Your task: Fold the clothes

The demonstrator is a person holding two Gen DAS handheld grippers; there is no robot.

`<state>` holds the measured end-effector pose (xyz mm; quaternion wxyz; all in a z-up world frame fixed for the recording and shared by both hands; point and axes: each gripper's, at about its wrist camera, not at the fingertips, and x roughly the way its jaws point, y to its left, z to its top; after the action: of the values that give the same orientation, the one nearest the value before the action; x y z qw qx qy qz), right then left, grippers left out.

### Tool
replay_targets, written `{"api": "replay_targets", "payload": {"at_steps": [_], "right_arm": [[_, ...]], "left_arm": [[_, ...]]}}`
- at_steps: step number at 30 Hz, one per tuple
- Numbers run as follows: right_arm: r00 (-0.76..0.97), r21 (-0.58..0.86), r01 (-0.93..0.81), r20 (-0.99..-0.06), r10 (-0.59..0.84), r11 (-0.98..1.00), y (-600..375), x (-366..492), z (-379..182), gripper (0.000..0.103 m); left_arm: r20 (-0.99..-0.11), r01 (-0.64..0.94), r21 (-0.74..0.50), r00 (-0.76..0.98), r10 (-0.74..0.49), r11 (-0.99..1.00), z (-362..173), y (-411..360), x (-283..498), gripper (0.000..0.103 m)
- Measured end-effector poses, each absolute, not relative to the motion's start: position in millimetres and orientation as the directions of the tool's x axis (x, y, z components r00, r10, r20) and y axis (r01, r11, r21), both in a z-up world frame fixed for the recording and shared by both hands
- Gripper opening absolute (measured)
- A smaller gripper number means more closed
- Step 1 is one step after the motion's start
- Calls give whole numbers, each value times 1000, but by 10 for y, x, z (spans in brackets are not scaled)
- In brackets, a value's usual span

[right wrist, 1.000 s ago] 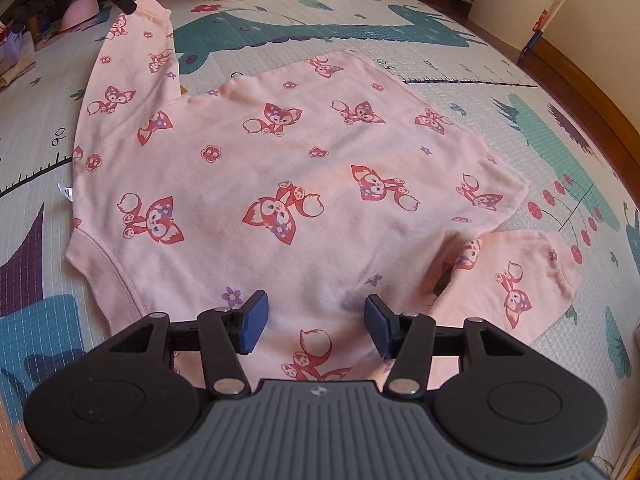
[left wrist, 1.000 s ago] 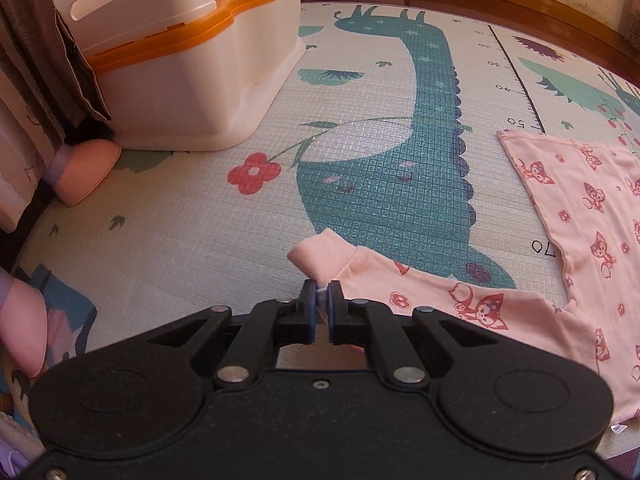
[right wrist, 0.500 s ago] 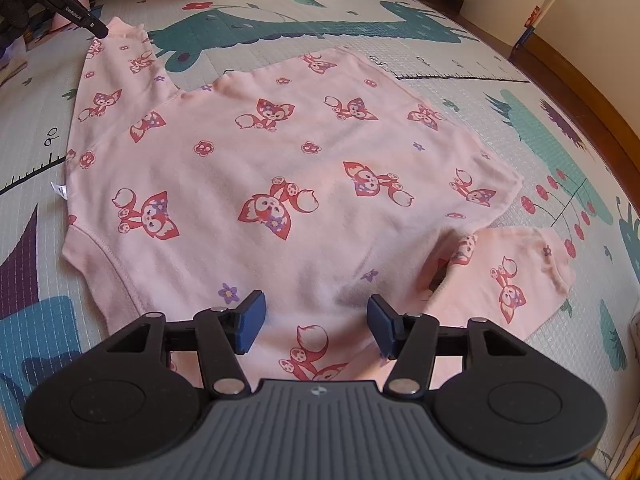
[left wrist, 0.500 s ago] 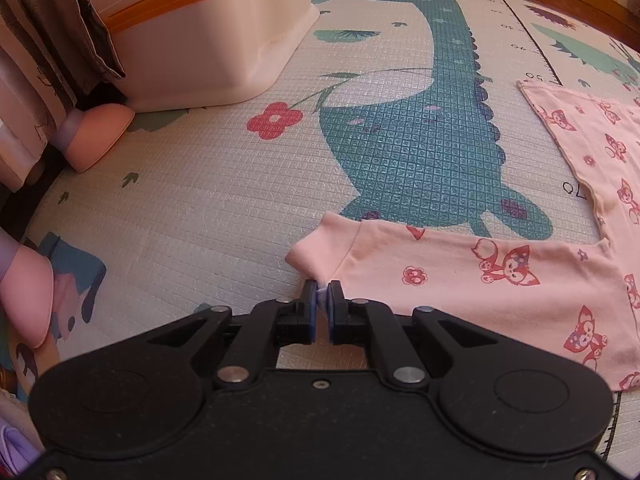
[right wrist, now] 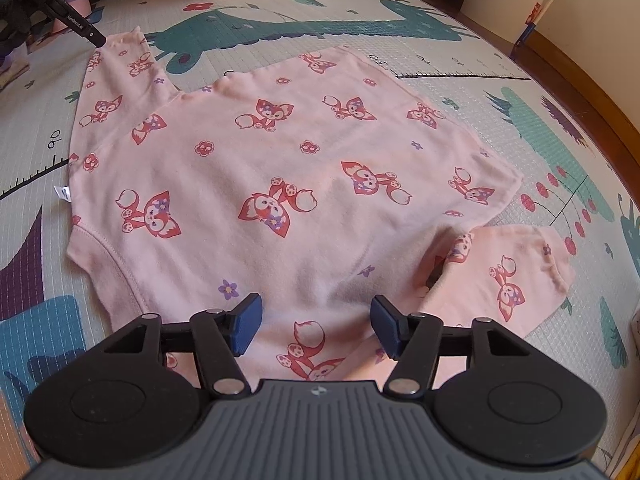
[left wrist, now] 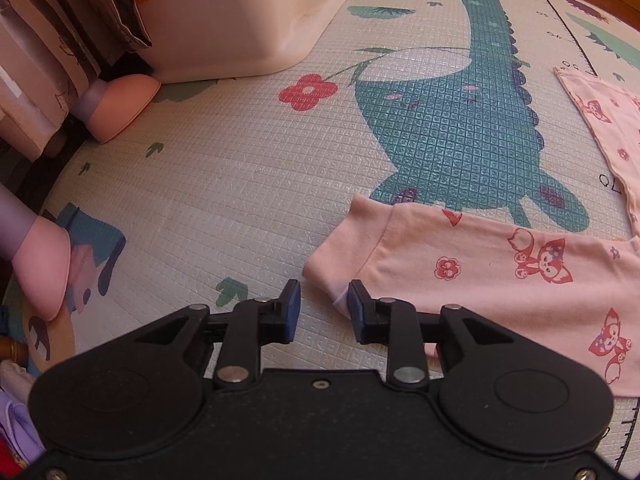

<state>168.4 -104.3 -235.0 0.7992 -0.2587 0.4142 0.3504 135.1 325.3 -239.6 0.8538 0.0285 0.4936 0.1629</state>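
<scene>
My left gripper (left wrist: 323, 307) is parted about halfway, holding nothing; its right pad just meets the cuff of the pink fox-print cotton top (right wrist: 296, 184), which lies flat on the dinosaur-patterned foam play mat (left wrist: 224, 184). My right gripper (right wrist: 316, 322) hovers wide open over the hem.

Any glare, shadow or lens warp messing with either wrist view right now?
Left wrist: strong fisheye bend at the edges, sun sheen on the play mat, sleeve cuff sharp. Right wrist: even light, a soft shadow on the pink top ahead of the right gripper, mat edges curved.
</scene>
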Motion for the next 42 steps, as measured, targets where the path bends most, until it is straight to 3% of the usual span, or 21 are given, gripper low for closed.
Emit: {"api": "replay_targets", "payload": {"at_steps": [5, 9, 12, 18, 21, 28, 38, 42], "right_arm": [[443, 22, -743, -733, 516, 669, -1450, 1729, -1914, 59], [528, 120, -577, -701, 481, 808, -1903, 2064, -1813, 58], [568, 200, -382, -719, 400, 902, -2260, 2361, -1946, 45], [552, 300, -90, -779, 299, 950, -2710, 2782, -2420, 43], [545, 339, -9, -787, 289, 941, -2851, 2932, -2580, 44], [575, 348, 29, -772, 269, 937, -2930, 3210, -2596, 45], [586, 319, -24, -763, 272, 947, -2778, 3422, -2579, 44], [583, 238, -58, -781, 226, 970, -2606, 3450, -2602, 29]], "left_arm": [[-776, -223, 252, 535, 334, 942, -2244, 3069, 1409, 28], [-750, -106, 274, 599, 281, 956, -2182, 2745, 1504, 28], [-759, 36, 243, 629, 167, 969, -2155, 2361, 1533, 28], [-796, 408, 89, 577, -180, 909, -2139, 1406, 1453, 28], [-803, 518, 21, 518, -295, 855, -2187, 1007, 1370, 28], [-793, 678, -46, 422, -440, 734, -2332, 254, 1247, 28], [-810, 741, -35, 372, -454, 670, -2513, -139, 1228, 28], [-816, 731, -43, 367, -446, 681, -2545, -118, 1239, 28]]}}
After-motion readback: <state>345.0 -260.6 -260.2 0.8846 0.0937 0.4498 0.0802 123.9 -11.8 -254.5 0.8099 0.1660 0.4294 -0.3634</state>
